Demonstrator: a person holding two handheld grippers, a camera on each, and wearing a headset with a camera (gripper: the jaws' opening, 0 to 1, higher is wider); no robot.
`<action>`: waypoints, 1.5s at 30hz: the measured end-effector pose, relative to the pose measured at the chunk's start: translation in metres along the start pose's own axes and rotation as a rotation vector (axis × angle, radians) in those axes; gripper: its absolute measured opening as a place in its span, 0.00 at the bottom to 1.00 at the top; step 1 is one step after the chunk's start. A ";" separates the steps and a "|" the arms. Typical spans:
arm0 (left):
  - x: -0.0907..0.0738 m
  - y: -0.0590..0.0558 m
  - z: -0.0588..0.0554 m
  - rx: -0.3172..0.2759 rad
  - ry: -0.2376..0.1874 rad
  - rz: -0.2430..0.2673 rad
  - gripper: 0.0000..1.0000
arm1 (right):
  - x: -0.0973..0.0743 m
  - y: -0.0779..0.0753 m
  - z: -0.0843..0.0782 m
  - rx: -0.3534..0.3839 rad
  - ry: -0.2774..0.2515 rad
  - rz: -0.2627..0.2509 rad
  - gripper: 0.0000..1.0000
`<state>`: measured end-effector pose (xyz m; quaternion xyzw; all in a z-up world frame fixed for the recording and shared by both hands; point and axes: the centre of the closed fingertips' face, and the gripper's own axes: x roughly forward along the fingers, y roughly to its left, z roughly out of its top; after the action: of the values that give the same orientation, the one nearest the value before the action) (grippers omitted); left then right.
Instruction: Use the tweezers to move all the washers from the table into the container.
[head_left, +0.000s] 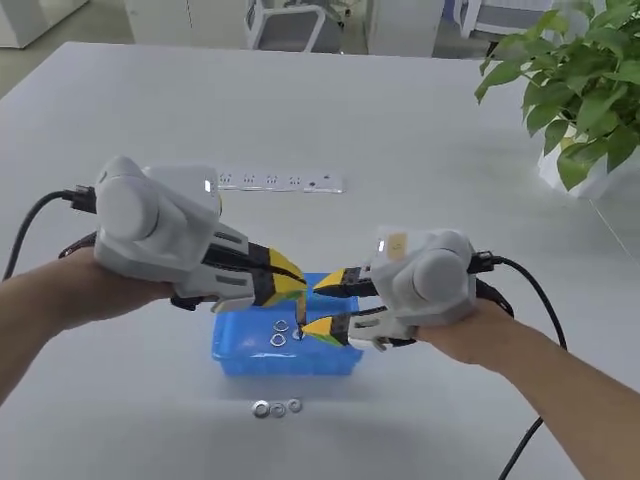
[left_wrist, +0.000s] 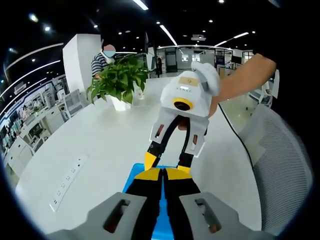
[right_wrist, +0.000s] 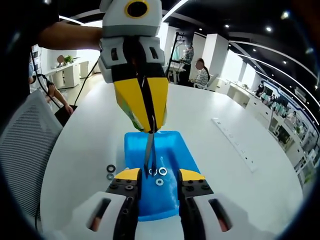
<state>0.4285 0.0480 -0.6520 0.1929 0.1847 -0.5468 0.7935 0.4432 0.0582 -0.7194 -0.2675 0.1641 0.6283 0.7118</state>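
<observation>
Three washers (head_left: 278, 408) lie in a short row on the white table (head_left: 400, 130), at the bottom middle of the head view, just below the lower edge of the blue container (head_left: 240, 350) and not touching it. In the right gripper view three more lie on the container's floor (right_wrist: 159, 182), low in the middle of the frame, and two of the table's washers show just left of the container wall.

The tweezers (right_wrist: 150, 150) point down into the container, with their tips among the washers inside. I cannot tell whether they pinch one. The left gripper (head_left: 290, 283) holds them, its yellow fingers (right_wrist: 131, 97) pressed together around the upper part of the tweezers. It reaches over the container from the left of the head view.

The right gripper (head_left: 312, 307) comes in from the right of that frame with its fingers (right_wrist: 127, 175) spread apart and nothing between them. They sit just above the container on either side of the tweezer tips.

Farther up the table, left of centre in the head view, lies a white power strip (head_left: 280, 182). A leafy plant (head_left: 580, 90) in a white pot stands at the upper right.
</observation>
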 end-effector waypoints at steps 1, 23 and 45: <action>-0.001 -0.001 0.001 0.001 0.000 0.000 0.05 | -0.002 0.000 0.000 0.000 0.001 -0.004 0.29; -0.011 -0.021 0.010 0.003 -0.006 -0.031 0.05 | -0.050 0.015 -0.018 0.124 0.004 -0.091 0.45; -0.021 -0.040 0.013 0.004 -0.028 -0.059 0.05 | -0.067 0.049 -0.029 0.203 0.041 -0.106 0.57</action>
<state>0.3850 0.0446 -0.6344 0.1810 0.1780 -0.5731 0.7792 0.3873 -0.0093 -0.7133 -0.2149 0.2270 0.5645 0.7640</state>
